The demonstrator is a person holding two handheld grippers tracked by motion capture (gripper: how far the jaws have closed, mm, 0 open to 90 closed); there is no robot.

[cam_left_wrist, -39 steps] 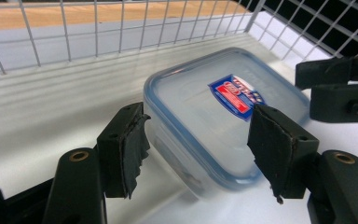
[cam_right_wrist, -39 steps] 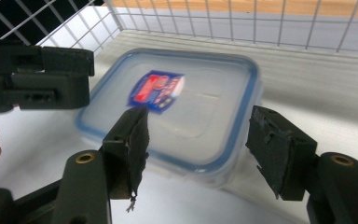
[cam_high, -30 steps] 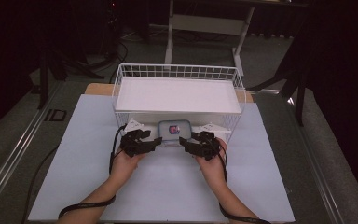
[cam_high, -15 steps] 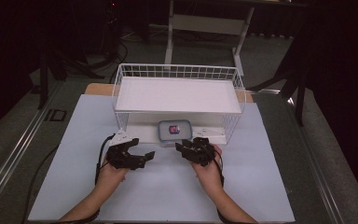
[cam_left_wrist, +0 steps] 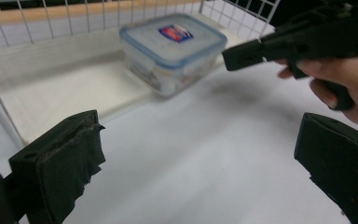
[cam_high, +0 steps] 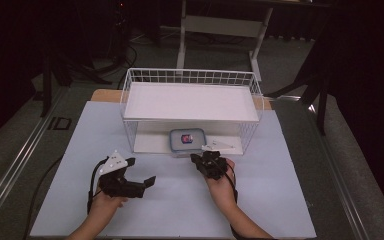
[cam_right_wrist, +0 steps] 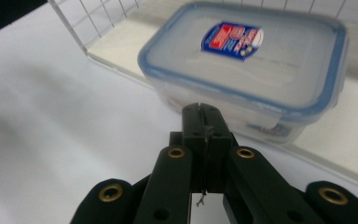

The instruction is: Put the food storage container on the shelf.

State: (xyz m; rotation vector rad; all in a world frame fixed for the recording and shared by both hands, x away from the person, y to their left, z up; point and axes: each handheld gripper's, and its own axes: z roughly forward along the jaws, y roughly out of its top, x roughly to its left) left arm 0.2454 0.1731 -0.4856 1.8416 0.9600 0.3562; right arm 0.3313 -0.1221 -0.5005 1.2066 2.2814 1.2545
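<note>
Under the wire rack near the desk's far edge sits the container; your right gripper, shut and empty, may nudge it deeper, while your left gripper gapes wide, seemingly clear.

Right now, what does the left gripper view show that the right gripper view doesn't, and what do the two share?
Left gripper view: the left gripper with jaws wide apart and nothing between them, having just opened, plus the person's right hand holding the other gripper.

Right gripper view: the right gripper with jaws shut together on nothing, tips just short of the container.

Both: the blue-rimmed lidded container on the bottom shelf of the white wire rack.
</note>
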